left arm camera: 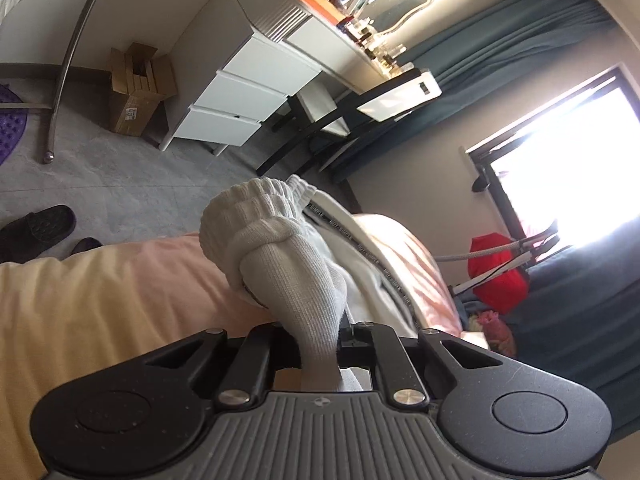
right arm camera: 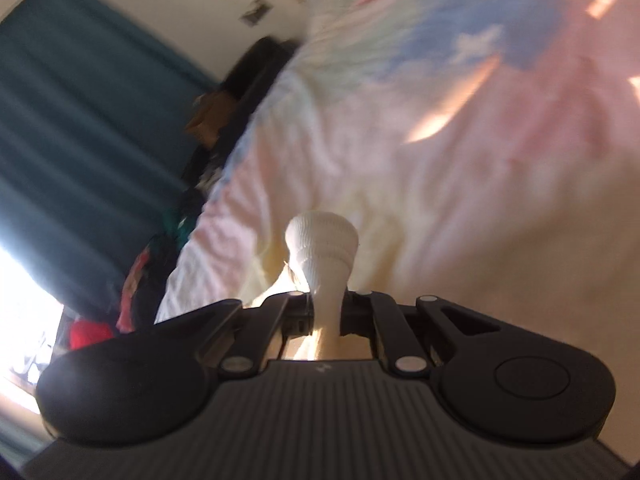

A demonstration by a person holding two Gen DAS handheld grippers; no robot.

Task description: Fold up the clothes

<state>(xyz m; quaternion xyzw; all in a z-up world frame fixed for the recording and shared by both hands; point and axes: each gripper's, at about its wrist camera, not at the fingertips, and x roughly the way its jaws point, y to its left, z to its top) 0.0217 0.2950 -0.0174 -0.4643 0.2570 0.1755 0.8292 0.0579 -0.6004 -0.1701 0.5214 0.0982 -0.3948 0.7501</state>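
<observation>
My left gripper [left arm camera: 320, 340] is shut on a white knitted garment [left arm camera: 280, 248]. Its ribbed cuff bunches up in front of the jaws, above the pastel pink and yellow bedsheet [left arm camera: 132, 292]. More white fabric with a black lettered band [left arm camera: 368, 264] lies on the bed beyond it. My right gripper [right arm camera: 326, 320] is shut on another white ribbed end of the garment [right arm camera: 322, 240], which sticks out ahead of the jaws over the pastel sheet [right arm camera: 460, 184]. The right wrist view is blurred.
A white drawer unit [left arm camera: 244, 92] and a cardboard box [left arm camera: 136, 88] stand on the grey floor beyond the bed. Black slippers [left arm camera: 40, 228] lie by the bed's edge. Teal curtains [right arm camera: 80, 128] and bright windows [left arm camera: 568, 184] line the walls. A red bag [left arm camera: 496, 276] sits past the bed.
</observation>
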